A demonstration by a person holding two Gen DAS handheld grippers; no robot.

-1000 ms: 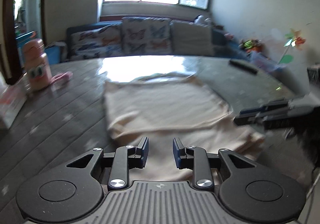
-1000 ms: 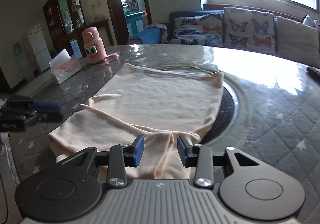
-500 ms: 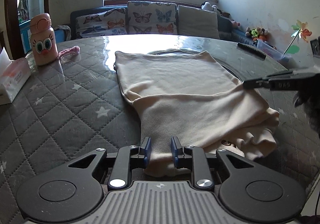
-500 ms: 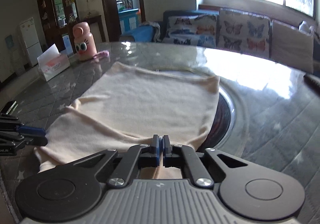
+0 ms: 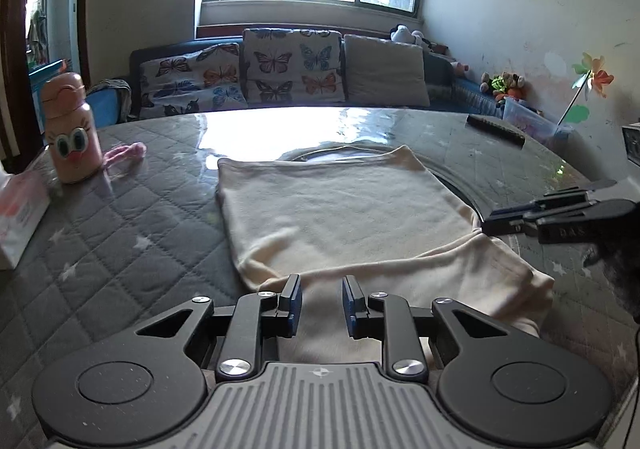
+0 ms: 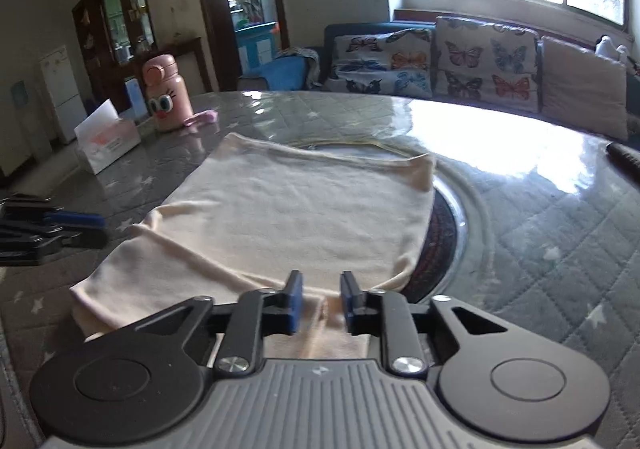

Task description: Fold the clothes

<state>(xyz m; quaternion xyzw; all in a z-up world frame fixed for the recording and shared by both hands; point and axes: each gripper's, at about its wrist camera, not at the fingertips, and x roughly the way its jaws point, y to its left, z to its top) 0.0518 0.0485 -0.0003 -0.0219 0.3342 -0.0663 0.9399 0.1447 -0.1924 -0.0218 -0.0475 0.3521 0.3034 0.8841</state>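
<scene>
A cream garment [image 5: 340,217] lies on the quilted grey table, its near part folded up over the flat far part. It also shows in the right wrist view [image 6: 296,217]. My left gripper [image 5: 321,303] is open above the garment's near left edge, with cloth below the gap. My right gripper [image 6: 320,301] is open above the near right edge, with a cloth ridge between the fingers. The right gripper shows at the right of the left wrist view [image 5: 540,217]. The left gripper shows at the left of the right wrist view [image 6: 60,225].
A pink cartoon bottle [image 5: 72,129] and a pink cloth scrap [image 5: 126,153] stand at the far left, beside a tissue box [image 6: 108,141]. A black remote [image 5: 496,129] lies at the far right. A round inset ring [image 6: 452,225] sits under the garment. A sofa [image 5: 288,73] stands behind the table.
My right gripper was shut half a second ago and now stands open. My left gripper has opened a little wider. The near fold lies flatter on the garment.
</scene>
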